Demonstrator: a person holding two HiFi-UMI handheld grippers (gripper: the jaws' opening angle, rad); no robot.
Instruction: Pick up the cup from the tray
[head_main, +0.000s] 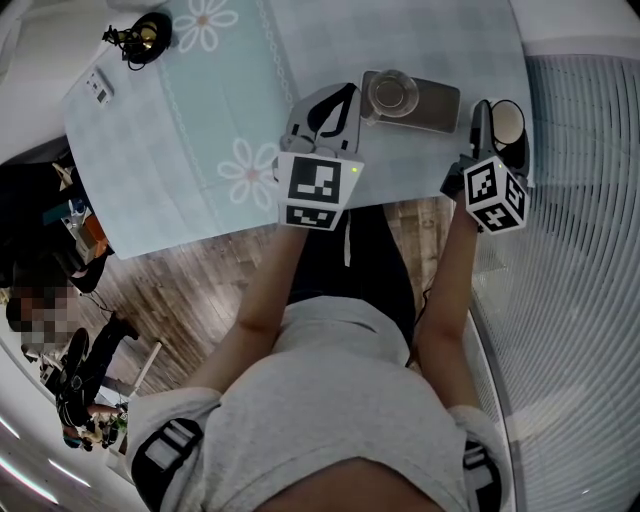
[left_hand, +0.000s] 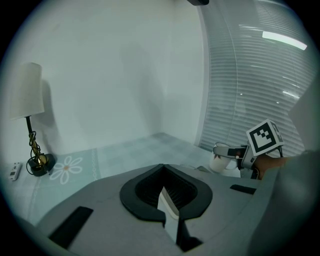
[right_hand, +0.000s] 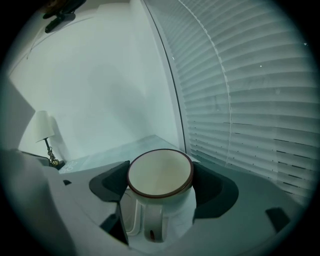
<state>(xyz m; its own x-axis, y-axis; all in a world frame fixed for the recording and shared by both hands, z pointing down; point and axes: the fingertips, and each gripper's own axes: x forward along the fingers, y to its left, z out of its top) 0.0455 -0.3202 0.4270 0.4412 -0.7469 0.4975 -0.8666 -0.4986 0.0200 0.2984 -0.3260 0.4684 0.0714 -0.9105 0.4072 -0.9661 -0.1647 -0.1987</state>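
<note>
A white cup (right_hand: 160, 176) with a dark red rim stands upright between the jaws of my right gripper (right_hand: 161, 192), which is shut on it, its handle towards the camera. In the head view the cup (head_main: 509, 123) hangs at the table's right edge, to the right of the grey tray (head_main: 438, 103). A round glass dish (head_main: 390, 93) sits on the tray's left part. My left gripper (head_main: 328, 112) is shut with nothing in it, just left of the tray. In the left gripper view its jaws (left_hand: 169, 201) meet, and the held cup (left_hand: 222, 161) shows at the right.
A pale blue tablecloth with daisy prints (head_main: 200, 110) covers the table. A small lamp (head_main: 140, 38) and a white device (head_main: 97, 86) sit at the far left corner. Window blinds (head_main: 585, 220) run along the right. Wooden floor (head_main: 190, 290) lies below the table's near edge.
</note>
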